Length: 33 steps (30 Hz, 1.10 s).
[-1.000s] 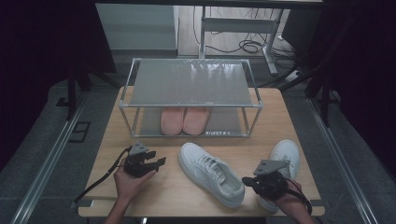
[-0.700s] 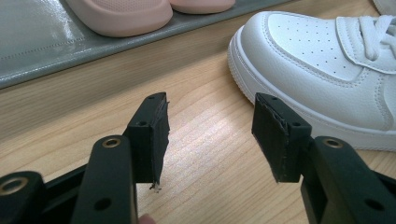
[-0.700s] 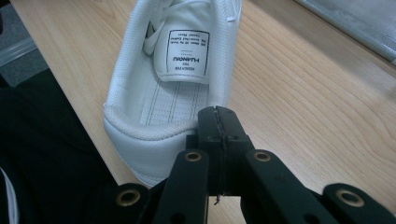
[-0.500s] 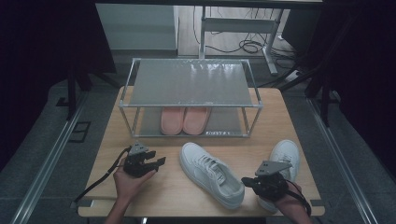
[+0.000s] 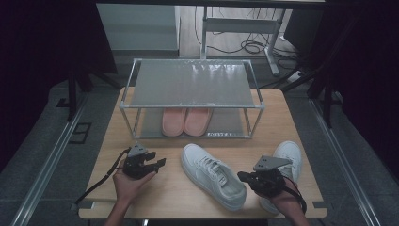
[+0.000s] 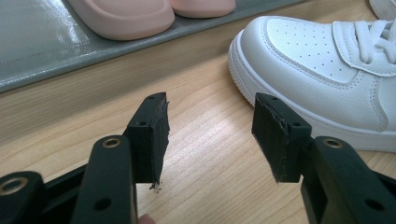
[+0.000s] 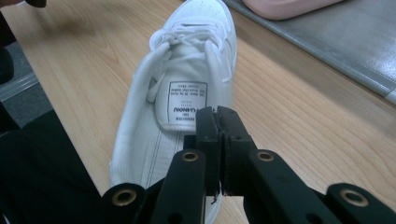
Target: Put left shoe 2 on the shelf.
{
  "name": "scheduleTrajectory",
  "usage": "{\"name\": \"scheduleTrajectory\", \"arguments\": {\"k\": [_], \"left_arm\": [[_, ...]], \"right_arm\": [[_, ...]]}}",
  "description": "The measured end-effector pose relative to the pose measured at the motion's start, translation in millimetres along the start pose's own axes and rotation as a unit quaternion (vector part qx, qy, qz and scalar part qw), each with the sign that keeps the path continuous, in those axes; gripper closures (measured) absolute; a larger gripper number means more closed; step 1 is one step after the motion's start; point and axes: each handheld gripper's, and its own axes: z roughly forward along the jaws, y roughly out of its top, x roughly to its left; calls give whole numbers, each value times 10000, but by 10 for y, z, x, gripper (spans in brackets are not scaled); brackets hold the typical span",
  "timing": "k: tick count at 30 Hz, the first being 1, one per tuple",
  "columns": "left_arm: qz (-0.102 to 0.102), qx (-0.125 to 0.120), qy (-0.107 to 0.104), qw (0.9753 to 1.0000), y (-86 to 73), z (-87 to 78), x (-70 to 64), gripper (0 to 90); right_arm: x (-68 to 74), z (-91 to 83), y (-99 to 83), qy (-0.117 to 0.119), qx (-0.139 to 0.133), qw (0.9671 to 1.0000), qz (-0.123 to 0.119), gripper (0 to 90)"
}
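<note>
Overhead, in the high view, a white sneaker (image 5: 214, 175) lay diagonally in the middle of the desk (image 5: 150, 197), toe toward the shoe rack (image 5: 190, 96), with its mate (image 5: 285, 162) well apart at the right edge. A pink pair (image 5: 186, 120) already sat on the rack's lower shelf, so the white ones were probably meant to join them. The left claw (image 5: 157, 162) rested on the desk to the left of the middle sneaker; the right claw (image 5: 243, 177) hovered just beside its heel.

Next, the left gripper view showed its jaws standing apart with bare wood between them, the sneaker's toe (image 6: 322, 74) near but untouched, likely waiting to steady that end.

Finally, the right gripper view looked down the sneaker (image 7: 182, 98) from the heel, tongue label facing up. Its jaws were pressed together on nothing, poised over the heel opening, seemingly lined up for a grip on the collar.
</note>
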Motion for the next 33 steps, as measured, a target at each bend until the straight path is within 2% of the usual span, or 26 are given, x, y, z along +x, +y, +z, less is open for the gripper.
{"name": "scheduleTrajectory", "arguments": {"k": [10, 17, 23, 29, 33], "left_arm": [[-1, -5, -30, 10000, 5, 4, 1, 464], [2, 1, -20, 10000, 3, 5, 10, 463], [-8, -10, -35, 10000, 3, 0, 8, 463], [-8, -13, -43, 10000, 4, 0, 10, 463], [0, -12, -36, 10000, 3, -3, 17, 463]], "right_arm": [[24, 83, 51, 35, -44, 9999, 91, 851], [67, 212, 99, -14, 42, 10000, 88, 665], [90, 329, 154, -243, 135, 9995, 157, 597], [63, 474, 238, -374, 236, 9987, 266, 589], [45, 578, 260, -377, 323, 9983, 306, 592]]}}
